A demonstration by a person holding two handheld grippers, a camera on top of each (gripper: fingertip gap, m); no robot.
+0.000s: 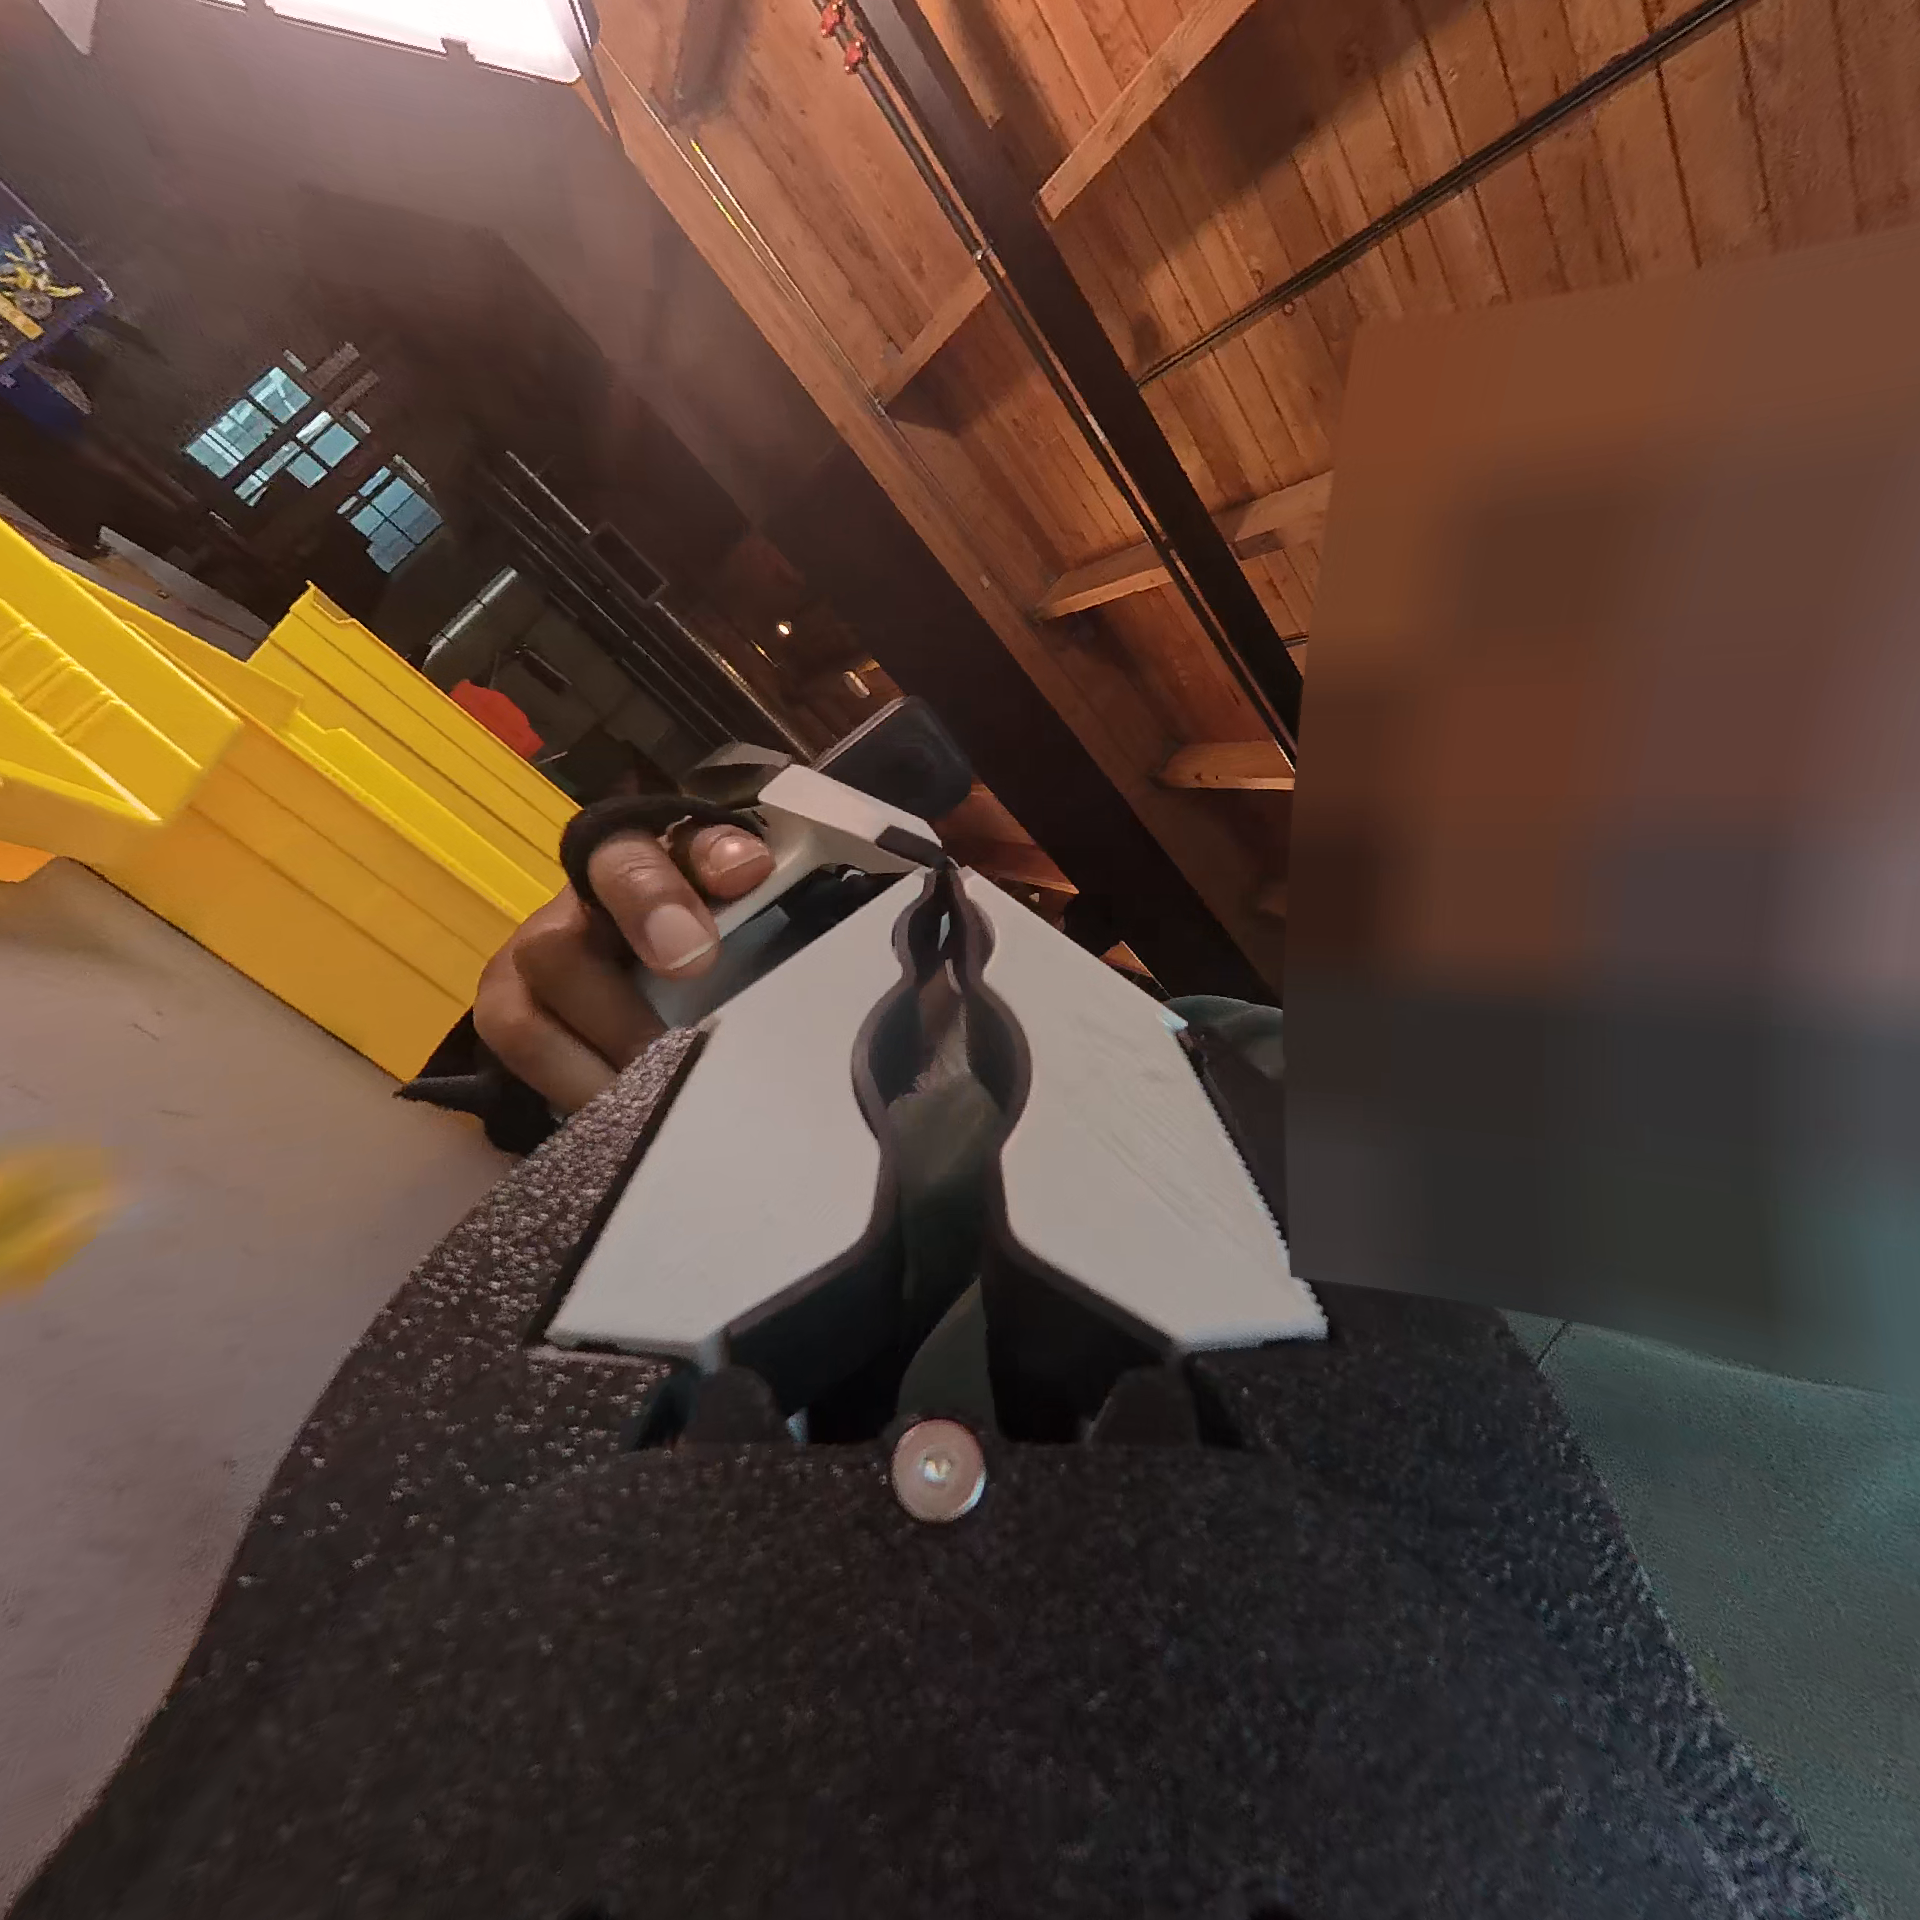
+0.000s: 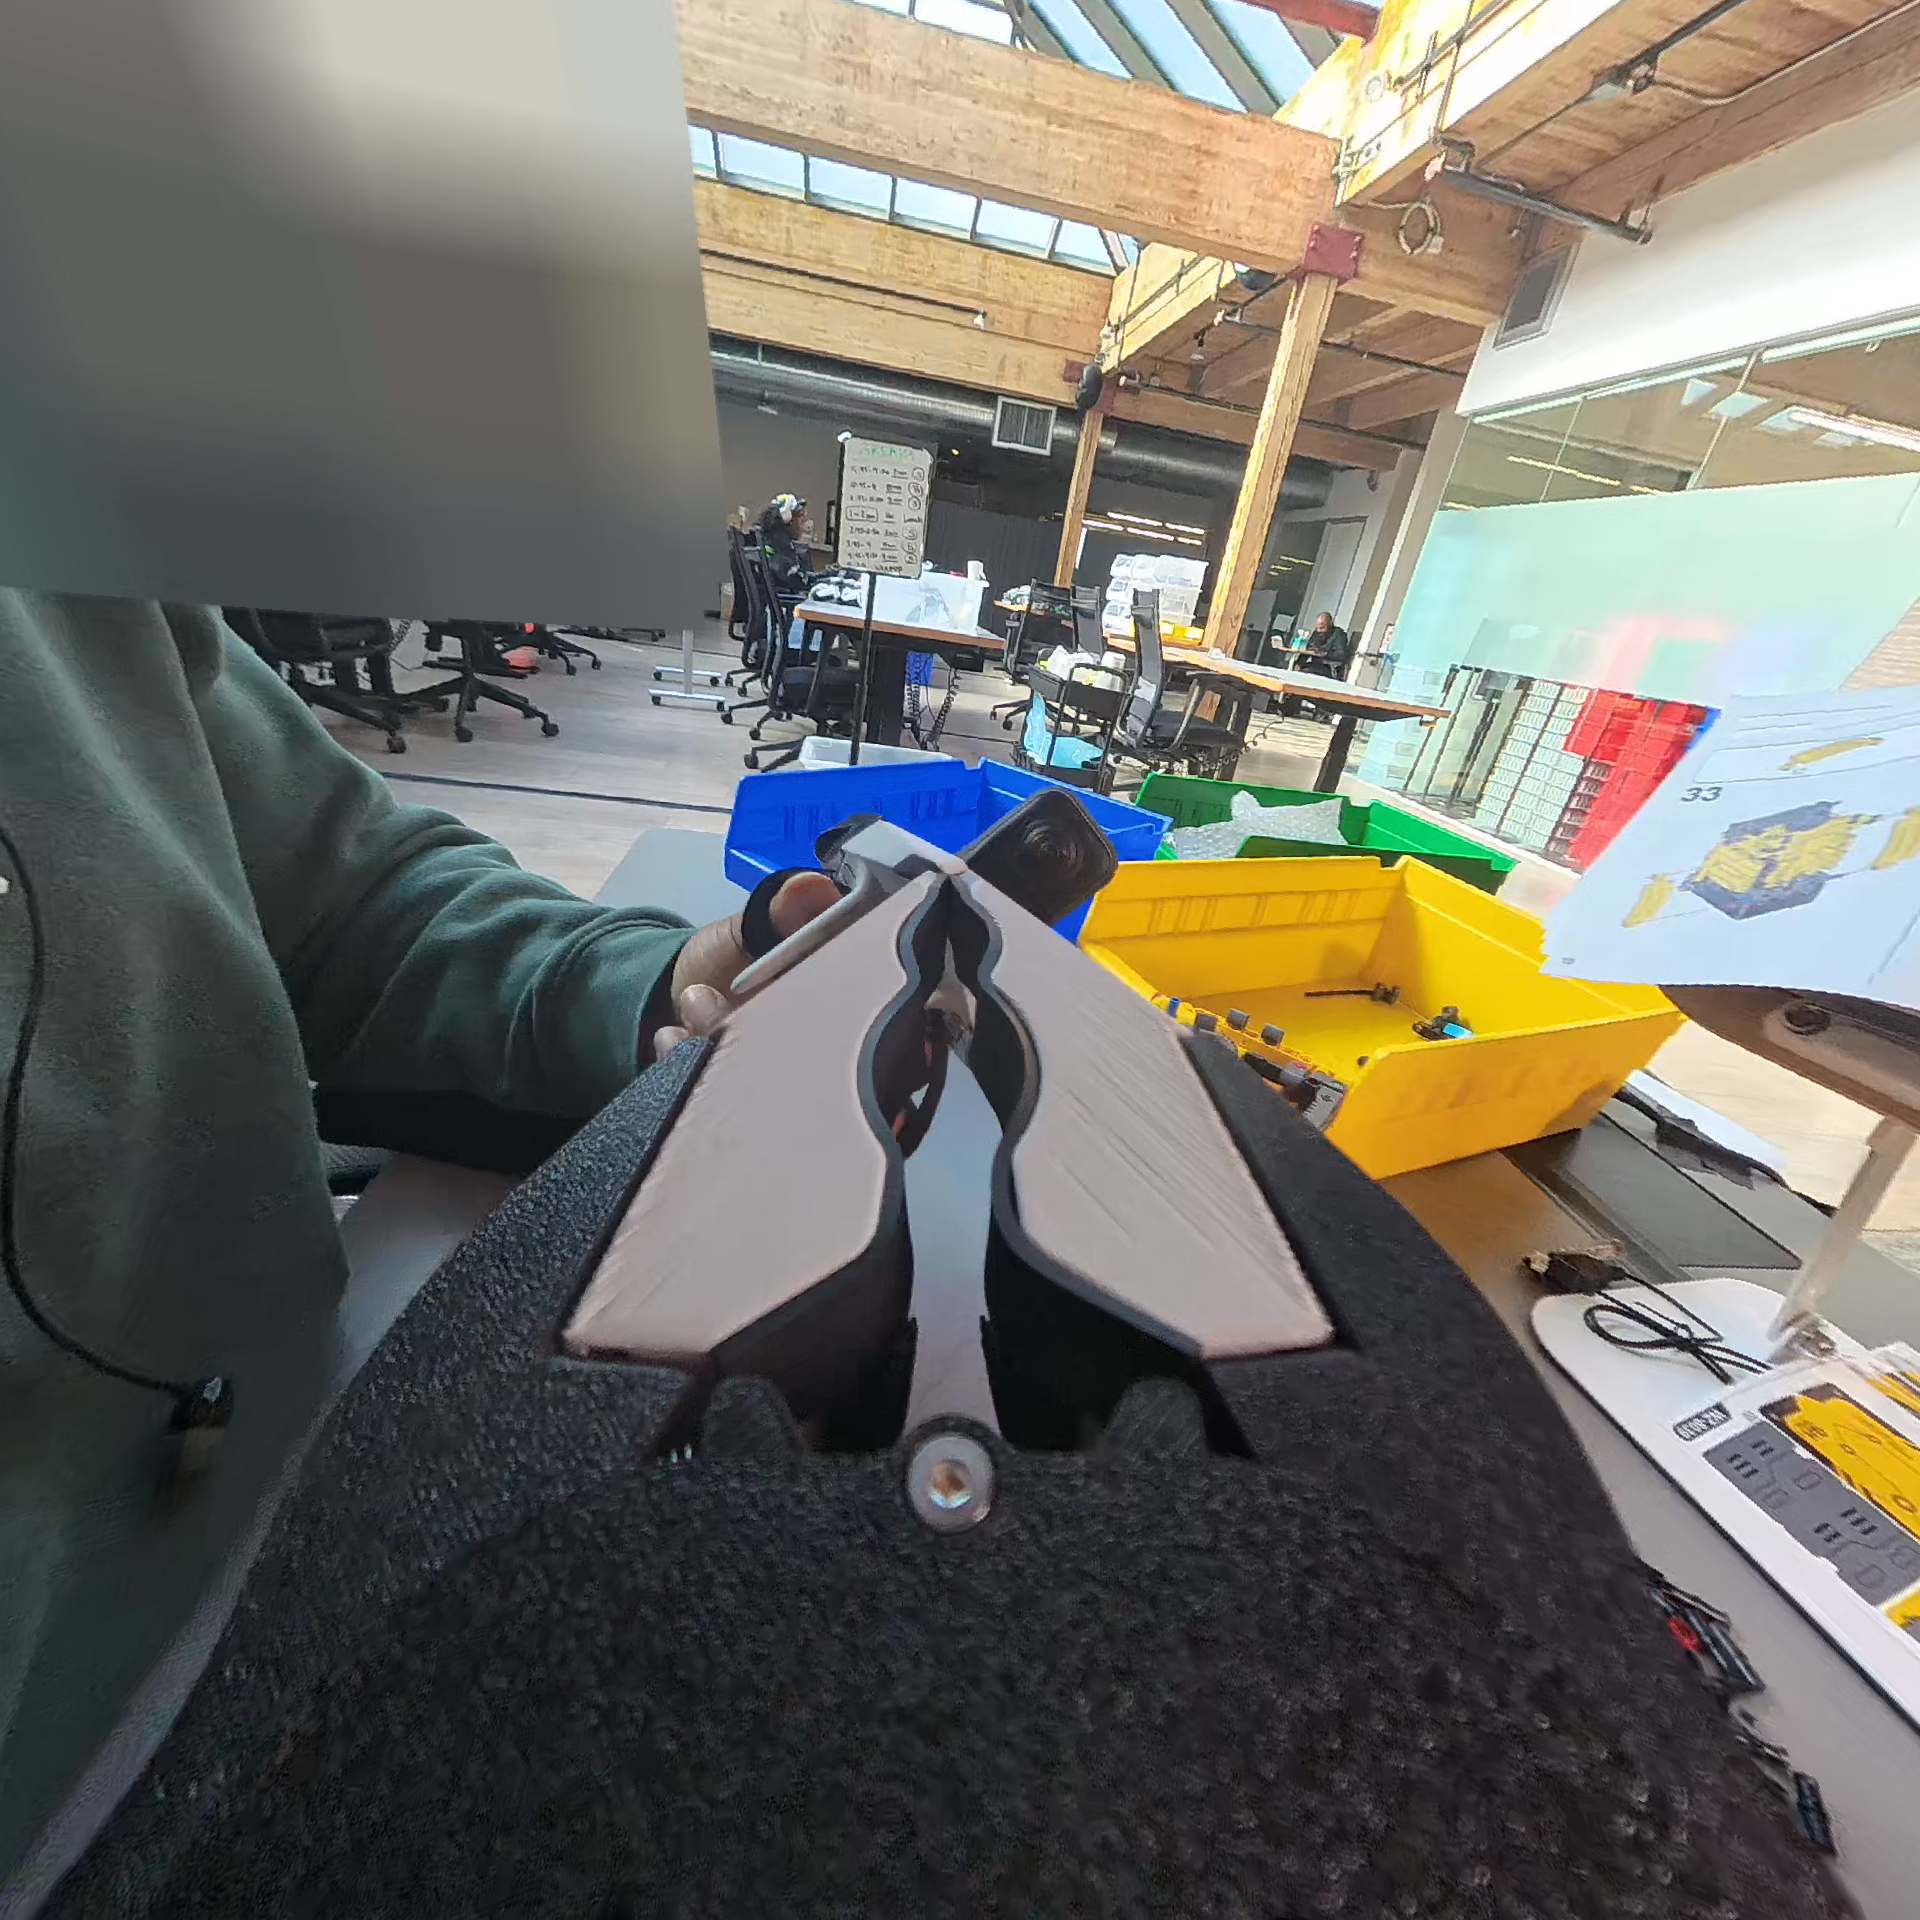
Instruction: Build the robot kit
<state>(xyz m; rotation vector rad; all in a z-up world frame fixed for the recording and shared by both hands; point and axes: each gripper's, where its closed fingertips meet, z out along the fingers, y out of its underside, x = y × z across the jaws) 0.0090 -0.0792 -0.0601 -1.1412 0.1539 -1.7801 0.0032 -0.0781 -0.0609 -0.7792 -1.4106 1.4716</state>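
Note:
In the left wrist view my left gripper (image 1: 938, 885) is raised off the table, its white fingers (image 1: 790, 1164) closed together. A small dark bit shows at the tips; I cannot tell if it is pinched. The other gripper's white finger (image 1: 831, 821), held by a hand (image 1: 623, 925), meets these tips. In the right wrist view my right gripper (image 2: 940, 883) is also closed, tip to tip with the other gripper, whose camera lens (image 2: 1044, 844) and holding hand (image 2: 727, 961) show just beyond. Nothing clear shows between the right fingers (image 2: 769, 1143).
Stacked yellow bins (image 1: 312, 831) stand on the grey table (image 1: 156, 1091) at left. Ahead right are a yellow bin (image 2: 1455, 1070) with small dark parts, a blue bin (image 2: 894, 821) and a green bin (image 2: 1382, 826). An instruction sheet on a stand (image 2: 1756, 862), a booklet (image 2: 1808, 1475) and the person's green sleeve (image 2: 416, 935) are close.

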